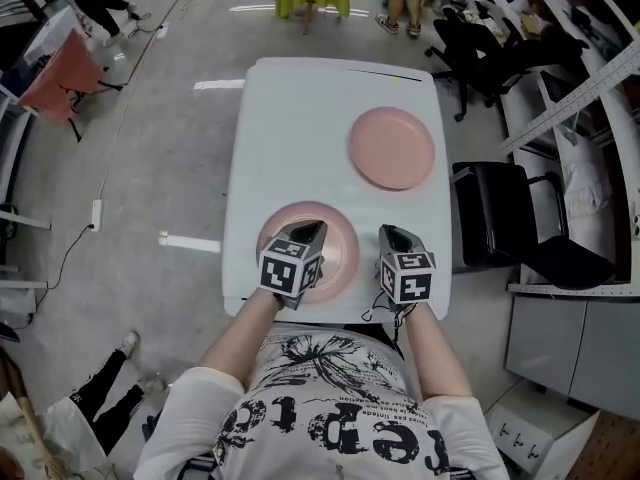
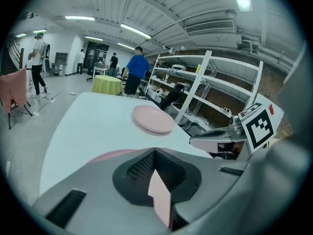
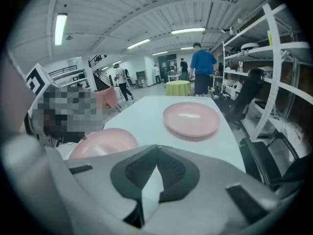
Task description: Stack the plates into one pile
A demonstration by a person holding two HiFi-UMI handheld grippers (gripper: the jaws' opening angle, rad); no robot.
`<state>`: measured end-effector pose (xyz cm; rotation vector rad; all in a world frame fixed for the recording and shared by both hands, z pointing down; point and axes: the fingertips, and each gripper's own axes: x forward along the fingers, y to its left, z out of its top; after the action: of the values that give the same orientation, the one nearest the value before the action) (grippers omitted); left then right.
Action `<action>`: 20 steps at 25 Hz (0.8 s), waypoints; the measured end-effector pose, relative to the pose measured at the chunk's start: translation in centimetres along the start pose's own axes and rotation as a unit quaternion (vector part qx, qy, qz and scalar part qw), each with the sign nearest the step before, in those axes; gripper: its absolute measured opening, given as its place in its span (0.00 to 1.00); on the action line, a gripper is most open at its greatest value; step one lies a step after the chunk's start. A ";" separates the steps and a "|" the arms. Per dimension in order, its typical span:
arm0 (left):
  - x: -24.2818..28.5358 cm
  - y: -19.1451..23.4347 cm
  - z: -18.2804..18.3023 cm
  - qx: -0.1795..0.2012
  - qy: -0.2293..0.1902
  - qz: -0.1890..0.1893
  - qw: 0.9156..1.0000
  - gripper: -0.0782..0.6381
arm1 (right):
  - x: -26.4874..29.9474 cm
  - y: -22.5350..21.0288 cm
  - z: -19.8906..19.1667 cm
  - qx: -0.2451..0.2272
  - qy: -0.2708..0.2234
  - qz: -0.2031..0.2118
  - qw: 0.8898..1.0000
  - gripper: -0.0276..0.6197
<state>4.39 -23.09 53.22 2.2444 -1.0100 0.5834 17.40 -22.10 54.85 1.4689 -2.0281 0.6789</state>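
Two pink plates lie well apart on the table (image 1: 300, 118), near plate (image 1: 338, 253) partly below the L gripper (image 1: 312, 230), far plate (image 1: 392, 148) at back right, and L and R gripper (image 1: 392, 234) both have jaws closed w/ nothing between.

Large workshop hall with a grey floor (image 1: 150, 158).
Long lamps (image 3: 60, 27) shine on the ribbed ceiling (image 3: 122, 13); white metal shelves (image 2: 215, 89) stand at the right, black office chairs (image 1: 480, 53) beside the white table (image 1: 300, 138).

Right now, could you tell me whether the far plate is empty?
Empty: the far plate shows only bare pink surface, nothing on it.
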 end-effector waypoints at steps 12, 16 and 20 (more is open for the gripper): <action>10.0 -7.6 3.4 -0.081 -0.045 0.090 0.992 0.11 | 0.0 -14.8 0.9 -0.062 0.003 0.059 0.996 0.05; 12.2 -8.4 4.5 -0.086 -0.045 0.098 0.990 0.11 | 0.8 -18.6 1.5 -0.068 0.007 0.061 0.996 0.05; 14.4 -6.5 5.8 -0.094 -0.027 0.121 0.988 0.11 | 2.9 -21.8 2.7 -0.050 0.013 0.048 0.998 0.05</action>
<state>19.09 -30.96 55.50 1.9964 -1.3193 0.5076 37.15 -31.96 56.69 1.3073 -2.0932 0.6224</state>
